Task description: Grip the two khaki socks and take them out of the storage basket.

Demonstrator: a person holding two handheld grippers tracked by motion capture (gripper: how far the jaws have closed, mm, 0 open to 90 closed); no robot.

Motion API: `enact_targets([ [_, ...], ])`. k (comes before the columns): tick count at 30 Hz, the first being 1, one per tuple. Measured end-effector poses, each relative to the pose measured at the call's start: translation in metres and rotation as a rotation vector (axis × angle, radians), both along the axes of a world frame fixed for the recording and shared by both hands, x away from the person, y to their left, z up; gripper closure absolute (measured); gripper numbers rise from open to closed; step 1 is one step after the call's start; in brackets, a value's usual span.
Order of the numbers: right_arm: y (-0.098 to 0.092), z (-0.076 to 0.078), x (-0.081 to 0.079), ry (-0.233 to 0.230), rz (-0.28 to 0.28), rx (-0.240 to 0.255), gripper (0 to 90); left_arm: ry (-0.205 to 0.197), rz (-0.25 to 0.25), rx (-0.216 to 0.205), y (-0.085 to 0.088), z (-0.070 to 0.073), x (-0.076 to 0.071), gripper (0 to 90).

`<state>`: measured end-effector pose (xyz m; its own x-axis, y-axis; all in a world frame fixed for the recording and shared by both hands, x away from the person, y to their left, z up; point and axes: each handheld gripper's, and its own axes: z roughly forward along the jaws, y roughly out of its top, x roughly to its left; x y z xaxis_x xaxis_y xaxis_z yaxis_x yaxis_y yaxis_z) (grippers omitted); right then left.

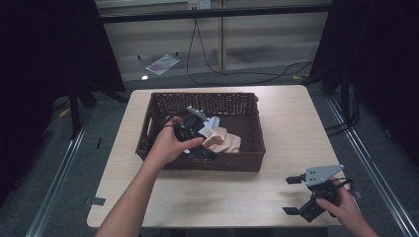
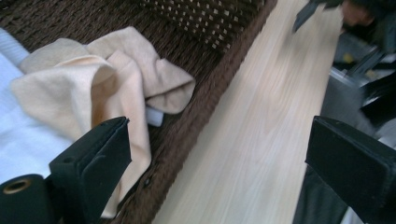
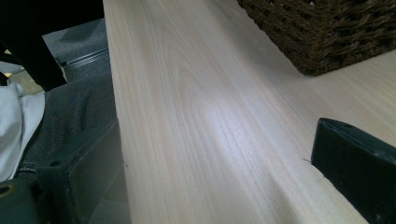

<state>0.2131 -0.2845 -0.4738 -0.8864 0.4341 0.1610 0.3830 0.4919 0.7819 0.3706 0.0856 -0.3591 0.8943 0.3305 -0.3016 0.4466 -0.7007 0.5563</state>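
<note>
A brown wicker basket (image 1: pixel 222 162) stands in the middle of the light wooden table (image 1: pixel 291 128). A crumpled peach cloth (image 1: pixel 225 140) lies inside it, partly over a white cloth (image 1: pixel 213 122). My left gripper (image 1: pixel 203 148) is inside the basket, held low over the cloths near the front wall. Its jaws stand wide open with nothing between them; one jaw rests beside the peach cloth (image 2: pixel 93 79), next to the white cloth (image 2: pixel 18 135). My right gripper (image 1: pixel 294 195) hovers open over the table's near right corner, empty, with bare wood (image 3: pixel 187 93) between its jaws.
The basket's woven wall (image 2: pixel 210 23) rises just ahead of the left jaws, and the basket's near corner (image 3: pixel 327 28) shows in the right gripper view. Black cables and a packet (image 1: pixel 162 63) lie on the floor beyond the table. Dark frames stand at both sides.
</note>
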Motion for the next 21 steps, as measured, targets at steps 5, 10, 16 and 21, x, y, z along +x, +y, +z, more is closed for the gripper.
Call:
enact_targets([
  [5,0.000,0.000,0.000,-0.001,0.001,0.003,1.5,0.014,0.046,-0.005,-0.001,-0.001,0.018,6.3],
  [10,0.000,0.000,0.000,0.000,0.003,0.006,1.5,0.016,0.085,0.011,-0.003,-0.006,0.032,6.3],
  [16,0.000,0.000,0.000,-0.002,0.004,0.003,1.5,0.027,0.135,0.041,-0.002,-0.017,0.045,6.4],
  [21,0.000,0.000,0.000,-0.003,0.005,0.003,1.5,0.039,0.165,0.058,-0.003,-0.025,0.054,6.2],
])
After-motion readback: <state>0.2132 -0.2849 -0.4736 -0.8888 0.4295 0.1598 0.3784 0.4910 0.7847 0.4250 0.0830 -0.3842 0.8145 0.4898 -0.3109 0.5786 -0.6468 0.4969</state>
